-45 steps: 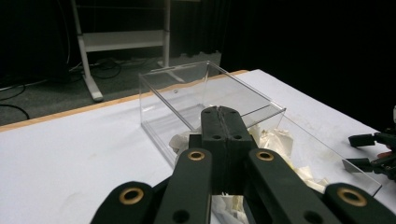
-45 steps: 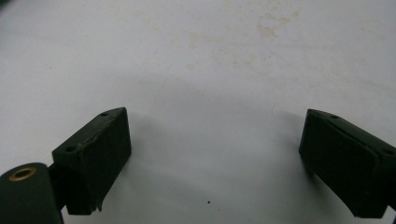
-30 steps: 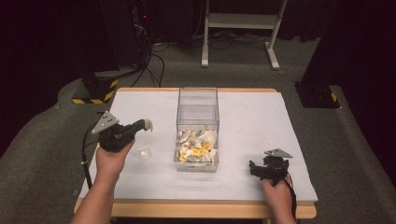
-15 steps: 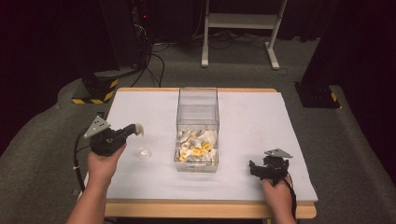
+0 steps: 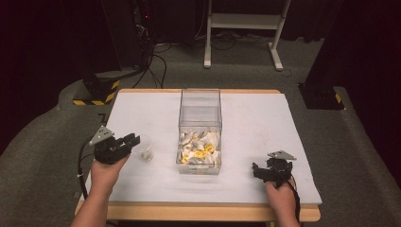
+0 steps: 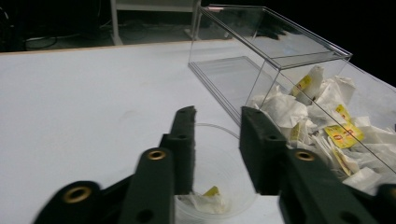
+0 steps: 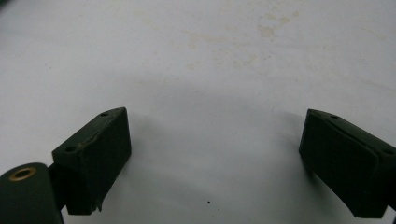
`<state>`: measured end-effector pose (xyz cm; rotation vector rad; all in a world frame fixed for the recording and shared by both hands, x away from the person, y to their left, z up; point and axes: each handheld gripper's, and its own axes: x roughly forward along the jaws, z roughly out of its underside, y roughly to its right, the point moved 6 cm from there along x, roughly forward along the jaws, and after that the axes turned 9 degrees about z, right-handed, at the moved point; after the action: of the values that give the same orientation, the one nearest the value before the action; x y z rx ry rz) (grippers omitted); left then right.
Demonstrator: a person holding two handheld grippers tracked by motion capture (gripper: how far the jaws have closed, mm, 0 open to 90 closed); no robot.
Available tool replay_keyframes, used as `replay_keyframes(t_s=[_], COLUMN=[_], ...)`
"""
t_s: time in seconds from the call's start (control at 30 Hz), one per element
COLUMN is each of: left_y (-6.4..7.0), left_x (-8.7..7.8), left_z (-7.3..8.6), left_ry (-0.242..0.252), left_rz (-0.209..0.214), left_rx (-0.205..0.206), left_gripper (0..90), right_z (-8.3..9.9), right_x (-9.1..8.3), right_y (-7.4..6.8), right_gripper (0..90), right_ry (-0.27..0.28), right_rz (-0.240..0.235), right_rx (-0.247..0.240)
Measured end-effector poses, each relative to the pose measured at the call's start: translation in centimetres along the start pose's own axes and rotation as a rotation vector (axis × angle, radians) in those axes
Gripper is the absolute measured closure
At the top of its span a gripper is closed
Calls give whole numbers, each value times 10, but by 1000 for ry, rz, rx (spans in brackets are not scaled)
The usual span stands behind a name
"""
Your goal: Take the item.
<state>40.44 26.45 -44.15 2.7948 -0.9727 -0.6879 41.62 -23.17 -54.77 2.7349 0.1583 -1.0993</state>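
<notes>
Your left claw now lower left beside the clear cup, jaws parted and emptied, tea bag dropped inside, right claw unmoved, agape on the counter

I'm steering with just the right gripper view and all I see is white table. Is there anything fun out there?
Observer: Yes, a clear box stands mid-table, with tea bags piled at its near end.
Operator: Where's my other gripper?
Observer: The left gripper is left of the box, its jaws open on either side of a small clear cup.
Operator: Is the cup empty?
Observer: No, one tea bag with a yellow tag lies in it.
Operator: And my gripper?
Observer: The right gripper sits low near the front right of the table, jaws open, holding nothing.
</notes>
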Motion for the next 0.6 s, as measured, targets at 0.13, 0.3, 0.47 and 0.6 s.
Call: replay_keyframes(t_s=[0.13,0.3,0.47,0.6], left_y=[-9,-18,-36,-50], left_x=[-12,-23,-31,-26], left_z=[2,13,39,65], left_ry=[0,-20,-89,-165], left_rz=[-70,-129,-191,-217], left_rx=[16,27,6,-31], left_gripper=[480,398,342,292], right_z=[0,0,0,0], right_x=[0,0,0,0], right_y=[0,0,0,0], right_gripper=[90,90,90,90], right_ry=[-1,0,0,-2], right_rz=[-1,-1,0,-1], right_rx=[-1,-1,-1,1])
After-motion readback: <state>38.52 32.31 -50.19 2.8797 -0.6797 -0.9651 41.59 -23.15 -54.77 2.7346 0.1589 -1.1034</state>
